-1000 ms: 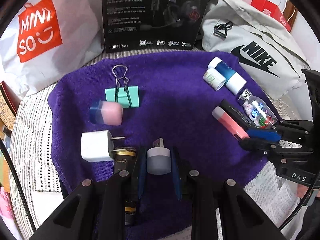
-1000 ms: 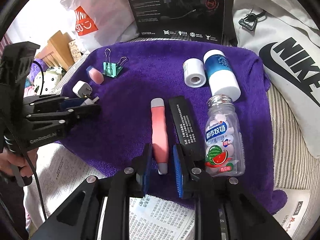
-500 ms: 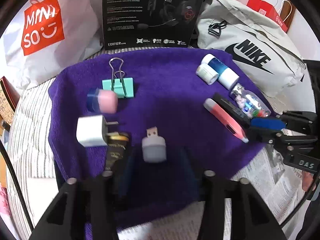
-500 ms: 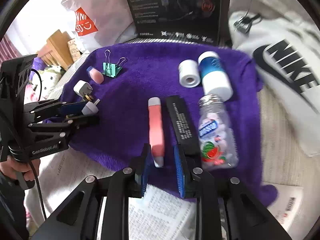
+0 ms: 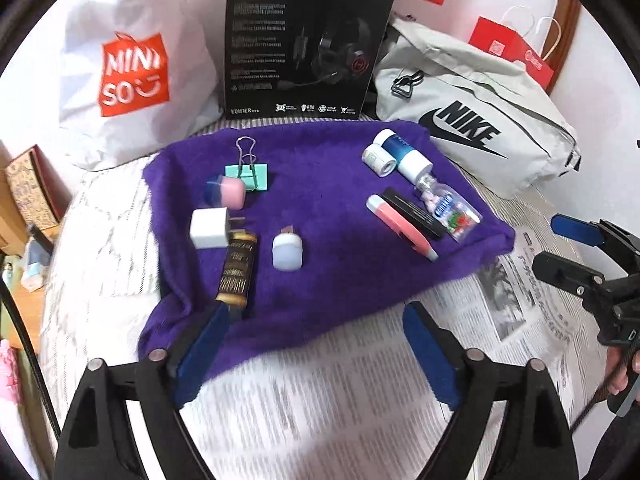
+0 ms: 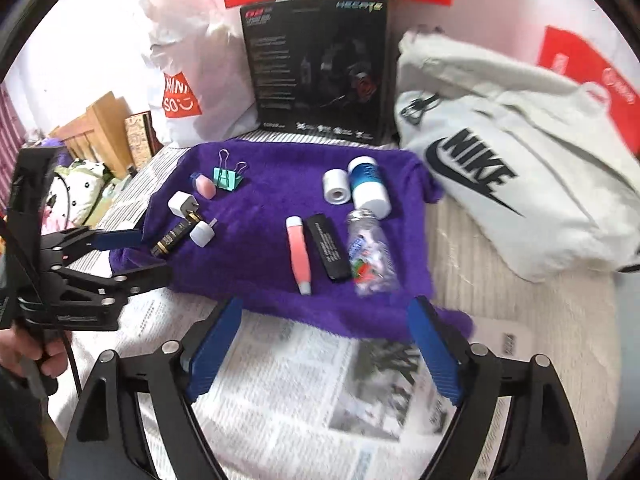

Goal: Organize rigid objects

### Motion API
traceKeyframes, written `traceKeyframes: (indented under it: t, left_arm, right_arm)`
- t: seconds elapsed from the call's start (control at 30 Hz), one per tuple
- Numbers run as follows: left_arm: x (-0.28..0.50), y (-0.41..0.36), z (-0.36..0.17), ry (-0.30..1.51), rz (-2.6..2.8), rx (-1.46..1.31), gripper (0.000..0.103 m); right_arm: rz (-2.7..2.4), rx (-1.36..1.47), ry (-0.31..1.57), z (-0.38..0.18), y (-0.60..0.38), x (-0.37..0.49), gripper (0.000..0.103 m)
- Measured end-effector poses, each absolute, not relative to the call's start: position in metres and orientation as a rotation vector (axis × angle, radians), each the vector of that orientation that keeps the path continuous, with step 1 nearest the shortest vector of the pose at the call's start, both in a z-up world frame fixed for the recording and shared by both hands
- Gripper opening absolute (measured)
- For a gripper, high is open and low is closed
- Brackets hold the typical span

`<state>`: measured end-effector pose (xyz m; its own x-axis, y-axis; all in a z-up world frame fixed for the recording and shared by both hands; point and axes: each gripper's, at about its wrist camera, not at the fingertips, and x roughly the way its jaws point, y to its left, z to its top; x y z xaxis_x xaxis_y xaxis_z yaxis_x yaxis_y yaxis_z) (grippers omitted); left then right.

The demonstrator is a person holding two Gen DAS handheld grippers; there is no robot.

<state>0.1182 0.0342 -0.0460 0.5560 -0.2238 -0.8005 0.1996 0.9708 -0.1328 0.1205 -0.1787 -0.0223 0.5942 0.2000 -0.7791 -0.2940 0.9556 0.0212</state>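
A purple towel (image 5: 328,208) (image 6: 272,208) holds two groups. On its left lie a teal binder clip (image 5: 248,172), a pink-and-blue cap (image 5: 226,194), a white plug (image 5: 210,227), a black-and-gold tube (image 5: 237,272) and a small white USB light (image 5: 287,249) (image 6: 202,233). On its right lie a white roll (image 6: 336,186), a blue-and-white bottle (image 6: 368,188), a clear candy bottle (image 6: 368,256), a black bar (image 6: 328,252) and a pink pen (image 5: 402,226) (image 6: 298,252). My left gripper (image 5: 316,352) and right gripper (image 6: 324,344) are open and empty, over the newspaper in front of the towel.
Behind the towel stand a Miniso bag (image 5: 132,72), a black headset box (image 5: 304,44) and a grey Nike bag (image 5: 472,128). Newspaper (image 6: 320,380) covers the striped surface in front. Red bags (image 5: 516,50) stand at the back right.
Both grippers opened and pulled back off the towel. The left one let go of the USB light, the right one let go of the pink pen; both lie on the towel.
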Motion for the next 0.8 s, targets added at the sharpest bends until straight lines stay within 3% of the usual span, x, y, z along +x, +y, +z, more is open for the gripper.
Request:
traceKeyframes:
  t: [0.13, 0.33, 0.8]
  left_arm:
    - [0.093, 0.037, -0.034, 0.941, -0.218, -0.043, 0.103]
    - [0.055, 0.036, -0.021, 0.934, -0.197, -0.071, 0.103]
    - [0.006, 0.022, -0.015, 0.918, -0.102, -0.011, 0.103]
  right_arm:
    - [0.249, -0.079, 0.885, -0.014, -0.188, 0.099, 0.094]
    - [0.228, -0.058, 0.891, -0.009, -0.195, 0.063, 0.103]
    - [0.15, -0.06, 0.874, 0.002, -0.201, -0.006, 0.103]
